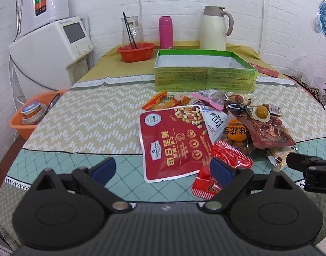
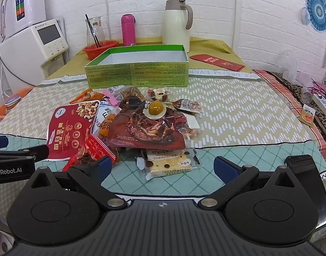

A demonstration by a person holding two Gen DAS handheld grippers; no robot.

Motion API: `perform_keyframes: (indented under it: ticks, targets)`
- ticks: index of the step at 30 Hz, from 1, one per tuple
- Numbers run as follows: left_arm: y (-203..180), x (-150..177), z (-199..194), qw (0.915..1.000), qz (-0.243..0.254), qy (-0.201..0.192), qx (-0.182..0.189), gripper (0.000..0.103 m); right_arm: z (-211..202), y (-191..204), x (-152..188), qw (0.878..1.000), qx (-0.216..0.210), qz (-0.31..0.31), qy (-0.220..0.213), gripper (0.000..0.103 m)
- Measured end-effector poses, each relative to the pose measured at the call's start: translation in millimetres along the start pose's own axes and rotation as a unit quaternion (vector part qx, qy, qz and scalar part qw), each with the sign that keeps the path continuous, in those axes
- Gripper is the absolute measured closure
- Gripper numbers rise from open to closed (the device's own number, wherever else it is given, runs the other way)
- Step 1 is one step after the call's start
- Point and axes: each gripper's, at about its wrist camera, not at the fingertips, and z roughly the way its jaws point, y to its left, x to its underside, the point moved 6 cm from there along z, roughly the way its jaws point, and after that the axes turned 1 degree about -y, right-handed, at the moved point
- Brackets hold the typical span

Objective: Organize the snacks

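A heap of snack packets lies mid-table: a big red nut pouch (image 1: 175,140) (image 2: 71,128), a dark red dried-meat pack (image 1: 269,132) (image 2: 145,132), small shiny red wrappers (image 1: 231,155) (image 2: 96,149), a cracker pack (image 2: 169,162) and a sealed egg (image 2: 156,107). Behind it stands an open green box (image 1: 205,74) (image 2: 137,72), empty inside. My left gripper (image 1: 163,169) hovers open at the near edge of the nut pouch, holding nothing. Open too, my right gripper (image 2: 163,167) hangs just before the cracker pack, nothing between its fingers.
At the back stand a cream jug (image 1: 215,28), a pink flask (image 1: 166,32), a glass carafe (image 1: 132,29) and a red bowl (image 1: 136,51). An orange basin (image 1: 32,115) sits off the left edge. A red envelope (image 2: 216,61) lies back right.
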Motion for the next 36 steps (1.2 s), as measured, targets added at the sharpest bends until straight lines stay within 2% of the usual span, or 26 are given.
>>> perform_keyframes:
  ticks: [4, 6, 8, 11, 12, 13, 15, 18, 19, 20, 25, 26, 29, 30, 32, 36]
  targets:
    - [-3.0, -22.6, -1.2, 0.9983, -0.018, -0.034, 0.043, 0.013, -6.5, -14.6, -17.7, 0.998, -0.004, -0.011, -0.066, 0.000]
    - [-9.8, -34.5, 3.0, 0.9948, -0.027, -0.051, 0.084, 0.013, -4.8, -23.1, -23.4, 0.996, -0.005, -0.017, -0.085, 0.000]
    - [-19.9, -39.6, 16.1, 0.9931, -0.026, -0.033, 0.109, 0.013, 0.9, -31.2, -24.4, 0.996, -0.005, -0.019, -0.089, 0.000]
    - [-37.0, -39.6, 37.4, 0.9894, -0.038, 0.015, 0.139, 0.013, 13.9, -42.0, -21.6, 0.996, -0.012, -0.009, -0.084, 0.000]
    - [-42.0, -32.7, 48.6, 0.9865, -0.039, 0.054, 0.149, 0.013, 17.5, -42.7, -19.5, 0.996, -0.016, -0.014, -0.082, 0.000]
    - [-46.5, -31.4, 52.6, 0.9826, -0.040, 0.067, 0.168, 0.013, 21.3, -42.8, -17.6, 0.997, -0.017, -0.019, -0.075, 0.000]
    - [-55.8, -35.6, 57.2, 0.9774, -0.031, 0.063, 0.199, 0.013, 28.6, -39.0, -14.9, 0.997, -0.027, -0.030, -0.058, 0.000]
    - [-69.5, -44.1, 68.4, 0.9739, -0.007, 0.065, 0.217, 0.016, 41.2, -30.9, -12.9, 0.997, -0.064, -0.032, -0.035, 0.000]
    - [-73.2, -46.7, 73.0, 0.9725, -0.001, 0.070, 0.222, 0.024, 45.8, -28.8, -12.2, 0.997, -0.073, -0.028, -0.029, 0.000]
    - [-75.7, -48.8, 76.2, 0.9714, 0.001, 0.076, 0.225, 0.038, 49.6, -27.5, -11.8, 0.996, -0.078, -0.024, -0.023, 0.000]
    - [-81.3, -57.9, 95.0, 0.9698, 0.011, 0.092, 0.226, 0.042, 57.9, -28.0, -16.9, 0.995, -0.101, 0.001, -0.018, 0.000]
    - [-82.5, -58.2, 98.9, 0.9682, 0.011, 0.099, 0.229, 0.048, 60.6, -28.6, -18.3, 0.994, -0.106, 0.006, -0.015, 0.000]
    - [-88.6, -58.0, 108.1, 0.9621, 0.012, 0.121, 0.244, 0.052, 68.5, -28.2, -19.8, 0.993, -0.117, 0.013, -0.005, 0.000]
    - [-90.7, -57.8, 109.6, 0.9615, 0.016, 0.124, 0.245, 0.053, 71.0, -27.9, -20.3, 0.993, -0.120, 0.016, -0.003, 0.000]
    - [-92.3, -57.2, 112.3, 0.9616, 0.026, 0.125, 0.243, 0.061, 74.3, -26.5, -21.4, 0.992, -0.126, 0.017, -0.001, 0.000]
    - [-92.1, -57.5, 119.0, 0.9599, 0.030, 0.131, 0.246, 0.068, 80.2, -24.7, -26.8, 0.991, -0.130, 0.012, -0.006, 0.000]
